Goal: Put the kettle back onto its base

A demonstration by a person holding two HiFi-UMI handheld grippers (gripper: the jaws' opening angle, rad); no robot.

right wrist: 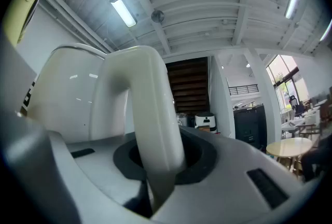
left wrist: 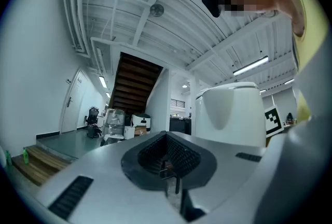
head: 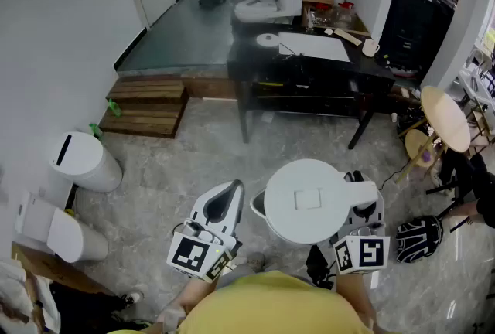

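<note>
In the head view I am carrying the kettle (head: pixel 308 201) in the air above the floor, lid up, close in front of the person's body. The right gripper (head: pixel 357 197) is sitting just right of the kettle, at its handle. The left gripper (head: pixel 224 201) is hanging just left of the kettle and not touching it. Well beyond the kettle, a dark surface (head: pixel 363 66) is carrying a round white disc (head: pixel 267 39), which I am taking to be the base.

In the left gripper view that gripper's jaws are lying together with nothing between them. The kettle (left wrist: pixel 231 111) is standing just to their right, with a marker cube (left wrist: pixel 272 120) showing past it.

In the right gripper view the jaws are clamping the kettle's handle (right wrist: pixel 153 129), and the kettle's white body is filling the space to its left.

To do this step well, I am planning to hold the kettle level, bring it over the disc, centre it, lower it straight down, and let go only once it is seated. The free left gripper could steady the disc.

I am finding no brand or lettering to read on the kettle. The only print is the black-and-white squares on the cubes.
</note>
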